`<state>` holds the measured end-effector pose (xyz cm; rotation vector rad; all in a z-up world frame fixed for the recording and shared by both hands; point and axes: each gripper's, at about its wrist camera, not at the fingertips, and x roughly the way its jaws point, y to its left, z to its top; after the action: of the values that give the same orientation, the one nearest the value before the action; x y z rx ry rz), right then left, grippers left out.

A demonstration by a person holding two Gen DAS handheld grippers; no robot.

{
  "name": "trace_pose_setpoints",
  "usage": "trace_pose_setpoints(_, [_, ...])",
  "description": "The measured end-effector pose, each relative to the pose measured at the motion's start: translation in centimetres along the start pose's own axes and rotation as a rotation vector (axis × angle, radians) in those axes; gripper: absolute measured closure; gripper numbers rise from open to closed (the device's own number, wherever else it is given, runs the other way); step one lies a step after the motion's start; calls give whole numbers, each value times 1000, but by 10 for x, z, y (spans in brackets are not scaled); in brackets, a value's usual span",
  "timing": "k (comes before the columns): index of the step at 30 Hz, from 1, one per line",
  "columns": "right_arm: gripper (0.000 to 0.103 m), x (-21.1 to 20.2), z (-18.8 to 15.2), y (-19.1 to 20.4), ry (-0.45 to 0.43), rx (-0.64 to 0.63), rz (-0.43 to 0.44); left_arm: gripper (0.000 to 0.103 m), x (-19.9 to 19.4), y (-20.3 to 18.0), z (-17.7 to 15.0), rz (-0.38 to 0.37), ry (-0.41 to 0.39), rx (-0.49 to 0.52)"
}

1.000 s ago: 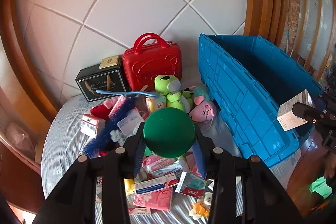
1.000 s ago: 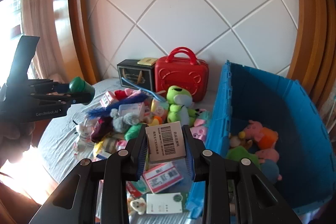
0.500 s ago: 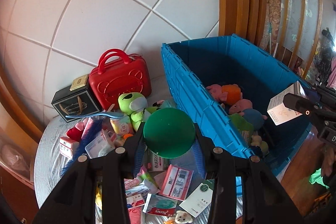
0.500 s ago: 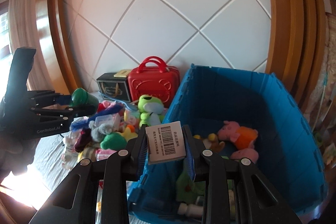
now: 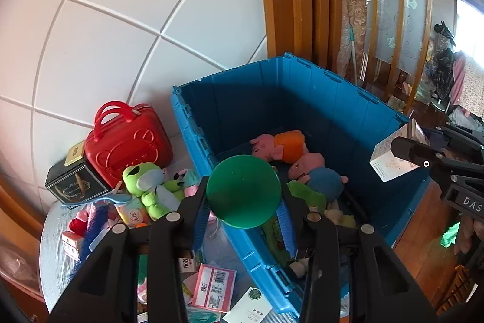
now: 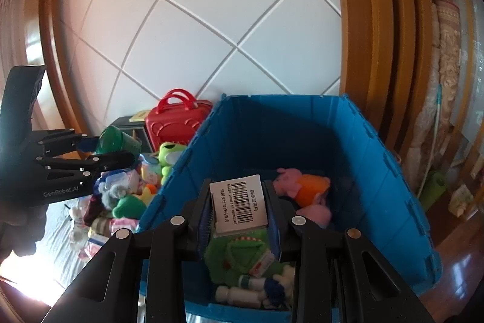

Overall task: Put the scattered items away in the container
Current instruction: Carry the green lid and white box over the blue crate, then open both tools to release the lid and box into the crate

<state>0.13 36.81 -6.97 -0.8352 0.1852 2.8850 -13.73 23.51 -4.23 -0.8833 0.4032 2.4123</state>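
I had the left gripper [image 5: 243, 212] pinching a green cup [image 5: 243, 191] and the right gripper [image 6: 239, 215] clamping a barcoded box [image 6: 239, 203], both over the blue bin [image 6: 390, 171]. Several plush toys [image 6: 302, 189] already lay inside, but a heap of clutter [image 5: 145, 199] remained on the table [image 5: 51, 256].

Grey-clothed table [image 5: 57, 256]: blue crate [image 5: 341, 99], red case [image 5: 127, 144], scattered toys.

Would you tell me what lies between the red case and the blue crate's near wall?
In the left wrist view, a green frog plush lies between the red case and the blue crate, with a small pink-and-teal toy beside it.
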Motion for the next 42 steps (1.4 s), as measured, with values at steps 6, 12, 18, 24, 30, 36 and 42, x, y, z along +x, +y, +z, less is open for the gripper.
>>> trace_pose_setpoints(6, [73, -6, -3, -21, 12, 5, -58, 63, 14, -27, 14, -40, -7, 32])
trace_pose_setpoints(12, [73, -12, -9, -38, 25, 26, -101, 63, 24, -48, 23, -72, -2, 68])
trace_pose_setpoints(18, [73, -20, -12, -48, 22, 45, -133, 63, 29, -60, 31, -95, -5, 99])
trace_pose_setpoints(24, [73, -18, -12, -56, 25, 67, -158, 63, 34, -66, 35, -112, -2, 122])
trace_pose_setpoints(30, [73, -13, -11, -58, 31, 70, -161, 63, 37, -67, 38, -121, -1, 126])
trace_pose_setpoints(36, [72, -11, -8, -57, 28, 65, -164, 63, 36, -65, 42, -126, -10, 99])
trace_pose_setpoints(42, [9, -16, -4, -61, -16, 59, -204, 11, 35, -59, 48, -73, -31, 49])
